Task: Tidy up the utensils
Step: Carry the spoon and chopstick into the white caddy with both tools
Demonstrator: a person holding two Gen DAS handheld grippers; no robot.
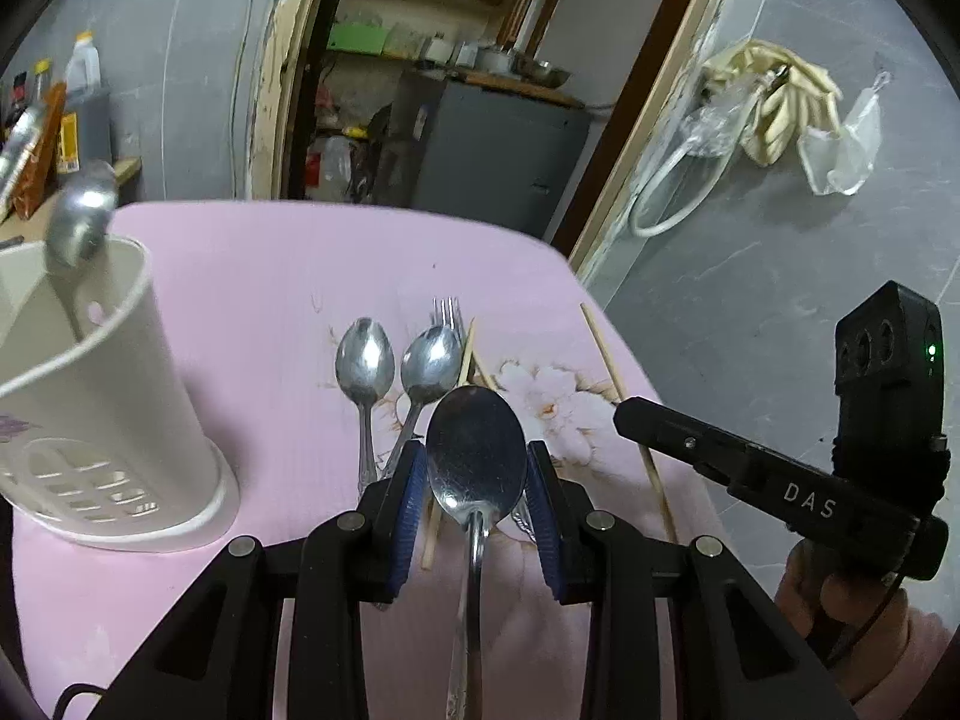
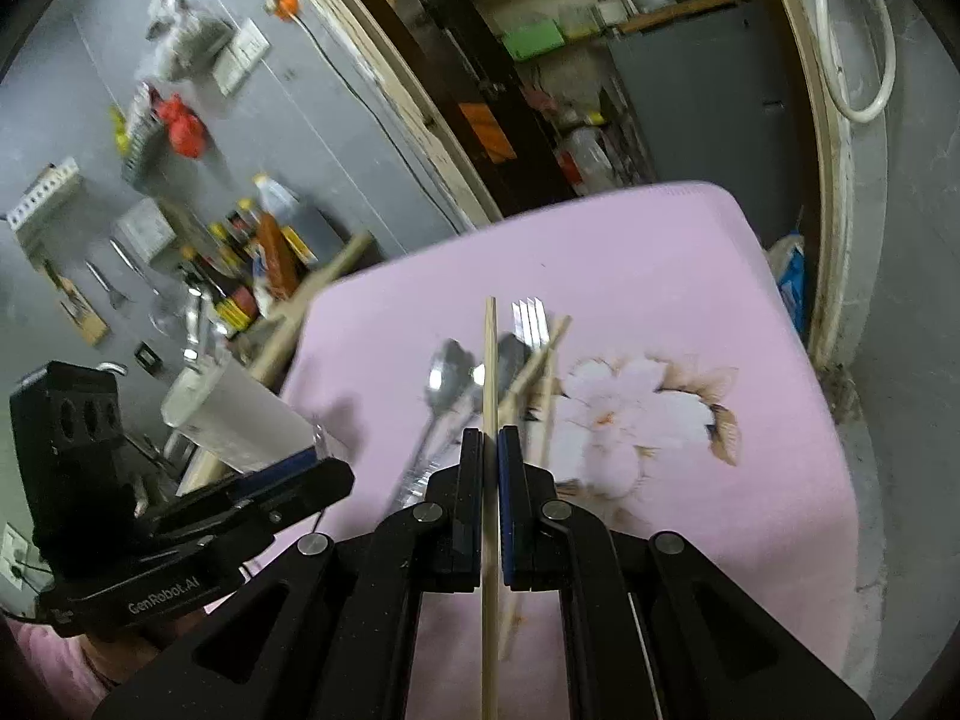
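Observation:
My left gripper (image 1: 477,468) holds a large steel spoon (image 1: 476,450) between its blue pads, bowl forward, above the pink table (image 1: 270,276). Two smaller spoons (image 1: 364,360) and a fork (image 1: 447,312) lie on the table ahead, with wooden chopsticks (image 1: 630,414) beside them. A white utensil holder (image 1: 102,396) stands at the left with a spoon (image 1: 81,228) in it. My right gripper (image 2: 491,438) is shut on a single wooden chopstick (image 2: 489,360), raised over the spoons (image 2: 447,378), fork (image 2: 529,321) and other chopsticks (image 2: 540,366). The holder (image 2: 240,414) lies to its left.
The table's cloth has a flower print (image 2: 648,414). Its right edge drops off to a grey floor (image 1: 750,300). An open doorway with shelves (image 1: 432,30) is behind. Bottles (image 2: 264,252) stand on a counter at the left.

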